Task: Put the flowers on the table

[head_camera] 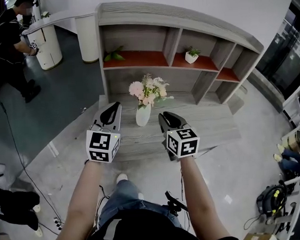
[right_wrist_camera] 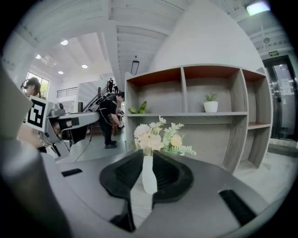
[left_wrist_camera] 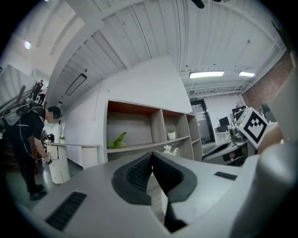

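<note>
A big shelf (head_camera: 172,44) stands by the wall. In front of it is a long, low table (head_camera: 210,126) of grey wood. Far off at the left, a person (head_camera: 8,44) in black bends by a white stand (head_camera: 48,44).

Two grippers are held out side by side toward the table. The left gripper (head_camera: 111,108) is closed, its tips touching, with nothing in it. The right gripper (head_camera: 163,116) is open just a crack and holds nothing.

The flowers (head_camera: 148,92) are pink, white and yellow. They sit in a white vase (head_camera: 143,116) that stands straight up on the table, nearer its left end. The vase is between the two grippers and touches neither.

On the shelf's red boards are a little pot (head_camera: 192,55) in the middle part and green leaves (head_camera: 114,55) in the left part.
</note>
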Demonstrator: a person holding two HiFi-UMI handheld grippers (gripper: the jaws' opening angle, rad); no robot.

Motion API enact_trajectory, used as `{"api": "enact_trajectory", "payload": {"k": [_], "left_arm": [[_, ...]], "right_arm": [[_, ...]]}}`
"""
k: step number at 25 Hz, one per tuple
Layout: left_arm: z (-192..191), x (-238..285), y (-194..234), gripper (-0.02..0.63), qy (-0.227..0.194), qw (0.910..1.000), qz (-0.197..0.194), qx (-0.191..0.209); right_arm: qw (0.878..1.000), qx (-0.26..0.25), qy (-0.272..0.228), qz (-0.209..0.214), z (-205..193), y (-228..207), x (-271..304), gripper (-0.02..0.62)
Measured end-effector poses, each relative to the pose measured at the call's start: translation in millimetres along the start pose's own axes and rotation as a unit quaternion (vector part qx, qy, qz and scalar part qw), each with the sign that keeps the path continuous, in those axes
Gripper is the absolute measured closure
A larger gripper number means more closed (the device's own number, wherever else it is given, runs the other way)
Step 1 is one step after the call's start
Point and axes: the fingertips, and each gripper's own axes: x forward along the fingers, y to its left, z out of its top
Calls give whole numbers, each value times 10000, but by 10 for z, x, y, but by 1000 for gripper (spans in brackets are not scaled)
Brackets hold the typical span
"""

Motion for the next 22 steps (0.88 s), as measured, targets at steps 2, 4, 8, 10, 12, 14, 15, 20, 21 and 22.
{"api": "enact_trajectory", "payload": {"k": [2, 4, 8, 10, 12, 14, 15, 20, 21, 22], "left_arm": [[53, -24, -7, 595, -55, 10000, 30, 17], [95, -45, -21, 595, -102, 9999, 49, 40], [148, -91, -53, 595, -141, 9997, 55, 175], [181, -103, -49, 595, -178, 9996, 75, 224], [220, -112, -34, 595, -229, 9994, 100, 231], [258, -118, -25, 595, -266, 9992, 119, 258], [280, -120, -24, 595, -284, 9991, 123, 284], [399, -168, -19, 595, -350, 9983, 182, 432], [416, -184, -13, 595, -361, 9982, 212, 430], [432, -199, -5, 595, -371, 9982, 248, 406]], "right_arm": [[9997, -120, -167, -94, 129, 12, -126, 575], [9990, -337, -238, -150, 237, 43, -243, 580], [9966, -655, -417, -260, 459, 131, -471, 580], [9953, -667, -620, -334, 583, 165, -588, 580], [9938, -645, -793, -447, 660, 185, -699, 580], [9925, -585, -901, -575, 682, 186, -800, 580], [9921, -546, -933, -638, 683, 178, -844, 581], [9903, -481, -1003, -831, 759, 135, -978, 580], [9897, -485, -1029, -868, 790, 122, -1001, 580], [9890, -485, -1062, -911, 822, 103, -1027, 581]]}}
